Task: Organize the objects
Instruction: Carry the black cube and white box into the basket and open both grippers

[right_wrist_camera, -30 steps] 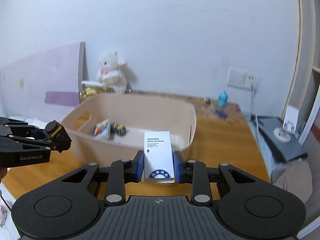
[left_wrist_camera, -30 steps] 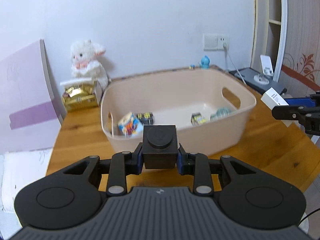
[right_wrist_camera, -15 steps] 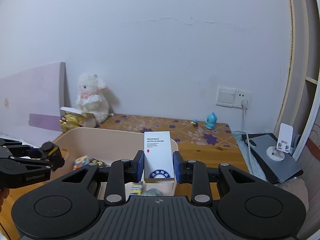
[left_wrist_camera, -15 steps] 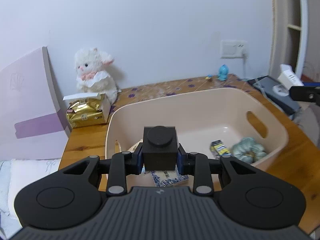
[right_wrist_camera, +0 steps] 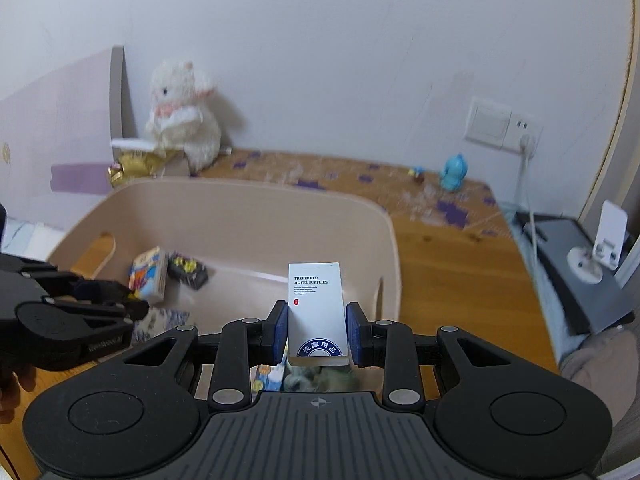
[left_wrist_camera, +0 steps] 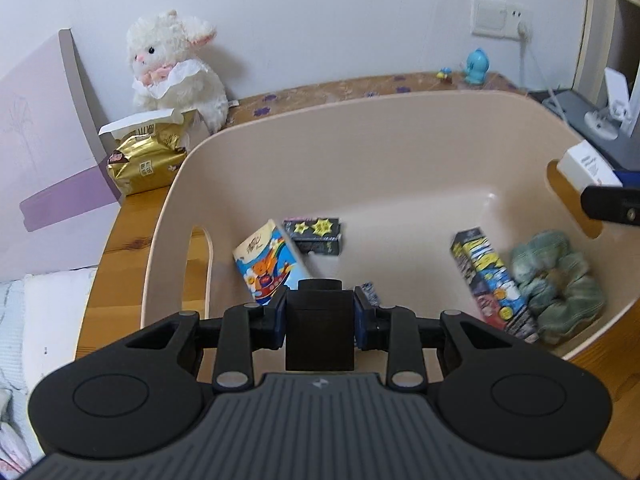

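Deposit step: left gripper [left_wrist_camera: 320,316] pinched a black cube [left_wrist_camera: 320,330], right gripper [right_wrist_camera: 318,330] a white box [right_wrist_camera: 318,312], both over the beige bin [left_wrist_camera: 400,152]; next, lowering and release.

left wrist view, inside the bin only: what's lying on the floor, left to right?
Tissue pack → black box with yellow stars → long colourful box → green scrunchie. The patterned packet behind the held black block is mostly hidden, so left out.
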### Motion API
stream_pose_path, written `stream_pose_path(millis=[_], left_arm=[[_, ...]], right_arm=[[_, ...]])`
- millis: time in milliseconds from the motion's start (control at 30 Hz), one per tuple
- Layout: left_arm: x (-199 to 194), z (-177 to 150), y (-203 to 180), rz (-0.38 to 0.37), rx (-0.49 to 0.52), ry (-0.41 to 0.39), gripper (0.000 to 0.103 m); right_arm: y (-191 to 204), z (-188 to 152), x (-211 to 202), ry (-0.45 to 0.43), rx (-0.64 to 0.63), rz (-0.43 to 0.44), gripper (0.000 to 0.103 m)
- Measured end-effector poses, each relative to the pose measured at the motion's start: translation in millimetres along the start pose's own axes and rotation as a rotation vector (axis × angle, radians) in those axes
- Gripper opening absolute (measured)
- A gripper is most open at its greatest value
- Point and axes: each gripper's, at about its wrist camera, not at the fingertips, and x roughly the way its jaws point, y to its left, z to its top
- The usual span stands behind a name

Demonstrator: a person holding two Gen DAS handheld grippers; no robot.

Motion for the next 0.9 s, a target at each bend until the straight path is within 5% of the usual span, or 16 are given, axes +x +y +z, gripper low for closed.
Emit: stream_pose_path(millis=[67, 133, 200, 500, 900], left_arm=[[1.6, -1.5, 2.5, -0.008, -0.012, 0.012, 0.034], [-0.2, -1.7, 4.7, -0.016, -0.025, 0.021, 0.036], [-3.6, -0.4, 6.0, -0.021, -0.039, 0.022, 0.062], [-56.1, 1.2, -0.3, 0.010, -0.007, -0.097, 0.092], [-115.7, -28.1, 4.6, -0.002, -0.036, -0.130, 0.093]], right_arm=[[1.9, -4.0, 5.4, 0.018, -0.002, 0.000, 0.029], [2.4, -6.8, 7.6, 0.033, 0.006, 0.002, 0.040], [1.5, -8.5, 5.6, 0.038, 0.020, 0.011, 0.057], [-0.8, -10.8, -47.4, -0.055, 0.045, 0.002, 0.097], [9.4, -37.6, -111.5, -0.087, 0.029, 0.015, 0.103]])
